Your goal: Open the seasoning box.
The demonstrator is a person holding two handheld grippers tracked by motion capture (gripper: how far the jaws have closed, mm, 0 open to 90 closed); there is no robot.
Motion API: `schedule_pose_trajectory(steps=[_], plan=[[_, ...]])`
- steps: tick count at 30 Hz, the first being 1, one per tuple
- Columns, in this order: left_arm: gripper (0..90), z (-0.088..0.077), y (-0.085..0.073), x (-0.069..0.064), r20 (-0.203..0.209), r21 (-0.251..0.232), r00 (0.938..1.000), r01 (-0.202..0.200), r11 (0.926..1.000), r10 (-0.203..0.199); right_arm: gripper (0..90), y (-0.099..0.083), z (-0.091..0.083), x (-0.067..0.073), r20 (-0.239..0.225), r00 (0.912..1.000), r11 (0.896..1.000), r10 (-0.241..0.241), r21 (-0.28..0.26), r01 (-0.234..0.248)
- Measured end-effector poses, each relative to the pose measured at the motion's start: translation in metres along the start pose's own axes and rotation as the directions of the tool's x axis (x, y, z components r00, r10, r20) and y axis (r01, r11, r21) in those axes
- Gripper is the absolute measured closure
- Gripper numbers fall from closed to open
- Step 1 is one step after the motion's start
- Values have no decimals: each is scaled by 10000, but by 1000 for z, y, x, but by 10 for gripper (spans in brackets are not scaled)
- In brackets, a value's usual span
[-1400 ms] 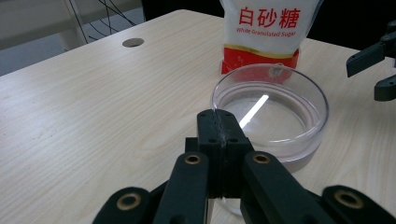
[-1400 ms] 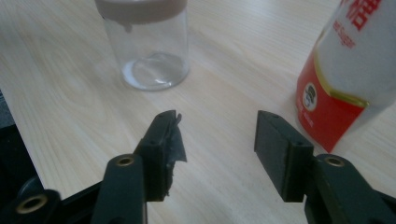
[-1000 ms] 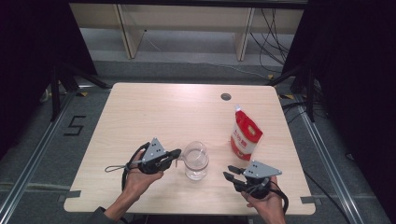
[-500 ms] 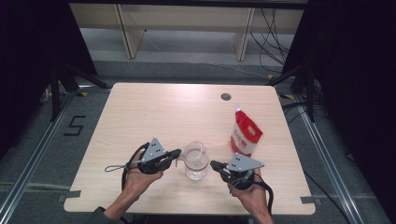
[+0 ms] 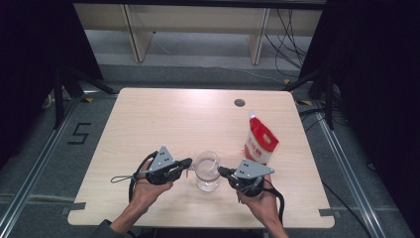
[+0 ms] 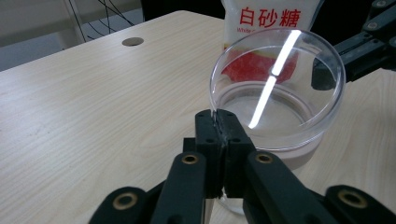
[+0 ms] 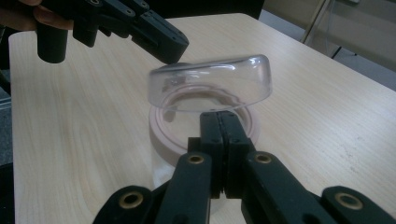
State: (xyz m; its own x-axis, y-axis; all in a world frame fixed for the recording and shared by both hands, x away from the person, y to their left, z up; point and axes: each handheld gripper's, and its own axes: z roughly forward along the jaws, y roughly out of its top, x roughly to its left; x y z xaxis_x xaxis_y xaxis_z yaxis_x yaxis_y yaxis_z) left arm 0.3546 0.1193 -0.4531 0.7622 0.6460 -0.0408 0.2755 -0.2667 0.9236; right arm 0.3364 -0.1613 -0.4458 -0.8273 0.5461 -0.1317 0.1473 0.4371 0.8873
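Note:
A clear jar [image 5: 207, 173] stands near the table's front edge, with a pinkish collar [image 7: 161, 135] around its mouth. Its clear lid [image 7: 210, 84] hangs tilted just above that collar. My left gripper [image 5: 188, 162] is at the jar's left and is shut on the lid's rim [image 6: 212, 109], its tips [image 6: 219, 119] pinching the thin wall. My right gripper [image 5: 220, 170] is at the jar's right, shut with nothing between its pads. Its tips [image 7: 222, 119] meet the lid's near lower edge. A red and white sugar pouch [image 5: 260, 144] stands behind the jar to the right.
The light wooden table [image 5: 163, 119] has a small round hole [image 5: 239, 102] near its far edge. Beyond the table stand shelf legs and loose cables on the floor. Dark curtains flank both sides. A floor marking reads 5 at the left.
My right gripper has moved left from the table's front right up to the jar and has shut on the way. The left gripper and the jar have stayed put.

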Motion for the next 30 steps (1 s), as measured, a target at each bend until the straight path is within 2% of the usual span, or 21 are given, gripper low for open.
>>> schedule_pose_trajectory(steps=[3,4,5,7,8,10,13,14,16,17,18,20,23,24,25,26,27,30], plan=[[811,-5,-1,-1,-119,-35,9998,-146,9999,146,900,1,1,1,83,9999,10000,74,-52,-74],[737,-7,-2,-2,-197,-150,9998,-61,9999,58,900,2,2,1,-36,10000,10000,-62,-31,62],[728,-11,-4,-3,-99,-267,9999,107,9996,-110,900,3,2,1,-36,10000,10000,-55,-63,54],[701,-14,-6,-4,-98,-254,9998,195,9995,-198,900,3,2,1,-17,10000,10000,-51,-85,51],[629,-16,-7,-5,-53,-192,9998,182,9997,-183,900,3,2,2,-14,10000,10000,-35,-91,35],[596,-20,-13,-9,35,-112,9993,373,9992,-372,900,3,2,2,-36,10000,10000,-58,-28,58],[453,-25,-21,-11,54,69,9992,395,9992,-395,900,3,2,2,-38,10000,9999,-62,-97,62],[435,-27,-25,-11,155,161,9989,433,9989,-435,900,5,2,0,23,9994,9993,-342,-145,342],[406,-29,-30,-10,151,385,9982,571,9976,-577,898,5,2,2,-71,9998,9998,-178,-117,177],[406,-30,-33,-11,179,350,9976,669,9971,-676,898,5,2,2,-71,9998,9998,-178,-117,177],[393,-32,-34,-11,125,438,9983,565,9974,-571,896,7,3,3,-26,10000,9999,-35,-133,34],[386,-36,-36,-11,-9,471,9990,448,9979,-448,895,7,4,3,-73,9999,9998,-122,-178,120],[350,-39,-40,-10,3,526,9991,428,9977,-428,893,11,5,4,-65,9999,9996,-120,-240,119],[350,-40,-42,-10,12,544,9990,453,9975,-455,893,12,5,5,-10,10000,9998,46,-214,-46],[338,-41,-43,-9,-26,643,9997,229,9977,-228,892,13,5,4,-59,9998,9996,-171,-233,170],[327,-43,-46,-9,-135,715,9995,279,9971,-270,892,15,6,4,-22,9997,9992,-232,-326,231],[314,-46,-51,-6,-399,1019,9991,-65,9948,106,889,18,7,6,64,9996,9987,-275,-431,277],[307,-48,-57,-4,-403,1081,9992,127,9941,-84,887,22,7,9,48,9998,9990,-216,-396,218]])
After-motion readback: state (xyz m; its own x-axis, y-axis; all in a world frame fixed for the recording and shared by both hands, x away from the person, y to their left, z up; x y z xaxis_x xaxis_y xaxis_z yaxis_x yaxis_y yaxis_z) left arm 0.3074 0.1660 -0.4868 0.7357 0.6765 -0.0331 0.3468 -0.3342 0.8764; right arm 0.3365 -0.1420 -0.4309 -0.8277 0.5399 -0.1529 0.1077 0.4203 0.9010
